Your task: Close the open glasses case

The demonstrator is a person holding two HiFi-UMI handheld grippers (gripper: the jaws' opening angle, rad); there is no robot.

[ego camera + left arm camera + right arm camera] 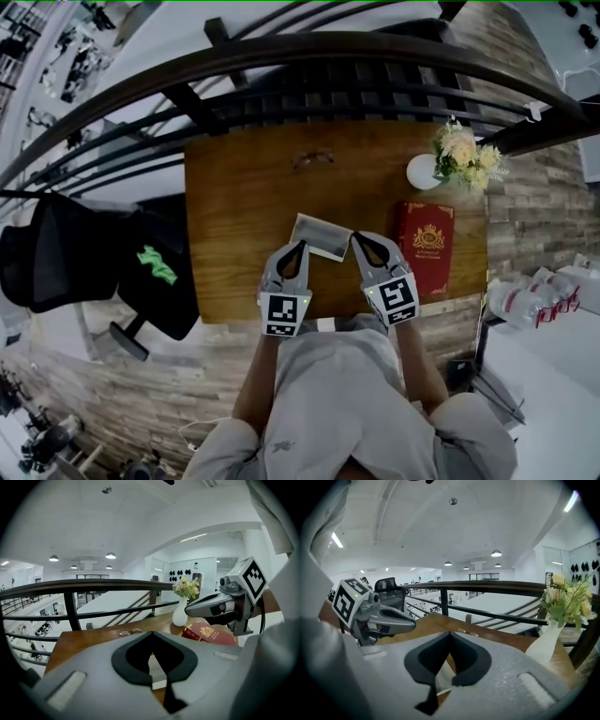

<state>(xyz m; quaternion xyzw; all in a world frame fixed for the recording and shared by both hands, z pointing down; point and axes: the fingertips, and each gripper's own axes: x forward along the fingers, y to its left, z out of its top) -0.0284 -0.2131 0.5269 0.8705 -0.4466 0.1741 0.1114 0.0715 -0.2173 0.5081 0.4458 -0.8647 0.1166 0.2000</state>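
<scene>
Beside glasses case [322, 236], both hand-held grippers [303, 245] [355, 237] closed, empty

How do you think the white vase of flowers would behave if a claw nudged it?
The vase would probably tip rather than slide, since its bouquet puts weight up high. Its smooth white surface looks glazed, so it is likely slippery and breakable.

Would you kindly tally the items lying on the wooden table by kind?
Glasses case: 1
Eyeglasses: 1
Red book: 1
White vase of flowers: 1
Total: 4
</scene>
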